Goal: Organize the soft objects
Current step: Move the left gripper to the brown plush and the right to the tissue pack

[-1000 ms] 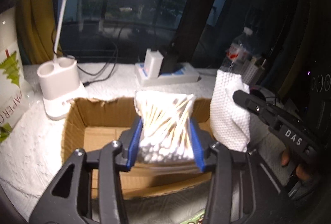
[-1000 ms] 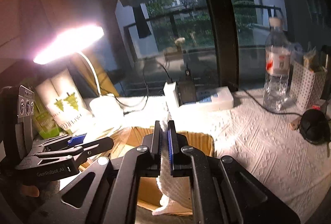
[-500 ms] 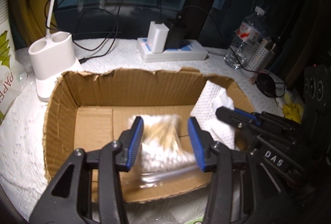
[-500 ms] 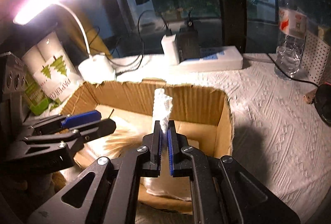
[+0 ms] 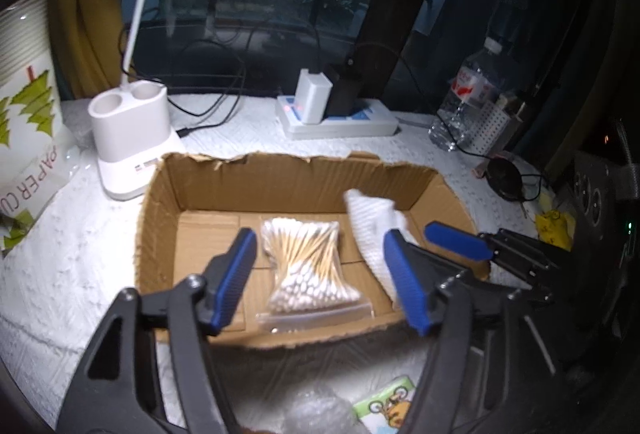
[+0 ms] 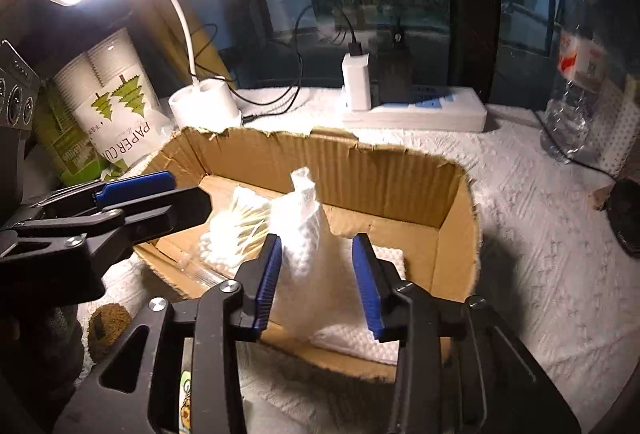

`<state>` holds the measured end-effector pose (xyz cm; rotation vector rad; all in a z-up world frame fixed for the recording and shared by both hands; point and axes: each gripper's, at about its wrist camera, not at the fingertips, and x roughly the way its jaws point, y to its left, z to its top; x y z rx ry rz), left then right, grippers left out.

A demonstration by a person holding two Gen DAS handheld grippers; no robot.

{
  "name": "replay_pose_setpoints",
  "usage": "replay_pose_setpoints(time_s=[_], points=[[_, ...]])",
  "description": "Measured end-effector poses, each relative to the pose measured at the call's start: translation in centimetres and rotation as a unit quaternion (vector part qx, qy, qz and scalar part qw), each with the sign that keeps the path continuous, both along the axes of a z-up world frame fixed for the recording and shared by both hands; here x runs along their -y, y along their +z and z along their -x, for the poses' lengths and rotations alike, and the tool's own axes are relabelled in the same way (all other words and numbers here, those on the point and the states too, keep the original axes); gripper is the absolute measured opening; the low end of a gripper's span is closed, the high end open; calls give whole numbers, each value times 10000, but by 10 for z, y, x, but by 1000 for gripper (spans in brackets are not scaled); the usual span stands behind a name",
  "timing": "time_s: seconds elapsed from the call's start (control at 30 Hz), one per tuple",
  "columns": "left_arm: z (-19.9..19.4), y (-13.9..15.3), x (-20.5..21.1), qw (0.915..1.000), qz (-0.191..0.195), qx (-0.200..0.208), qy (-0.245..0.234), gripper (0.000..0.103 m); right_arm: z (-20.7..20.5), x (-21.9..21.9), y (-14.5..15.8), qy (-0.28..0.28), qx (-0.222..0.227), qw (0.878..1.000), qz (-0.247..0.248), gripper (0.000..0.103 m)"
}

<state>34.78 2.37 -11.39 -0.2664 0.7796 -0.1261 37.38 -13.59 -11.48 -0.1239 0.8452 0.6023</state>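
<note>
Dropped into the box [image 5: 280,177], swab bag [image 5: 308,266] and cloth [image 6: 312,246] lie released; both grippers opening; only right view shows lamp glow.

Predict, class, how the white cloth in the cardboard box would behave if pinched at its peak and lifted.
The white cloth would probably drape limply: it already stands crumpled into a soft peak. It looks light for its bulk. Its textured weave likely grips well, so slipping seems unlikely.

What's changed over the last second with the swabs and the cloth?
Both went down into the cardboard box and were let go. The bag of cotton swabs lies on the floor, left gripper opening around it. The white cloth stands slumped, right gripper opening. Box, lamp and power strip stayed put.
</note>
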Motion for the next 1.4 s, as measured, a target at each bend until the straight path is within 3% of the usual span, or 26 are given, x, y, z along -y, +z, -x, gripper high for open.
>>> replay_pose_setpoints(time_s=[0.43, 0.73, 1.13, 1.4], points=[[46, 21, -13, 9996, -18, 244, 106, 71, 40, 16, 35, -318, 249, 9990, -204, 46], [79, 31, -13, 9991, -84, 399, 65, 78, 75, 19, 52, -331, 408, 9983, -262, 47], [110, 30, -10, 9991, -213, 368, 46, 78, 112, 17, 56, -268, 439, 9984, -243, 47], [126, 20, -15, 9993, -245, 265, 110, 78, 126, 14, 40, -252, 276, 9992, -157, 48]])
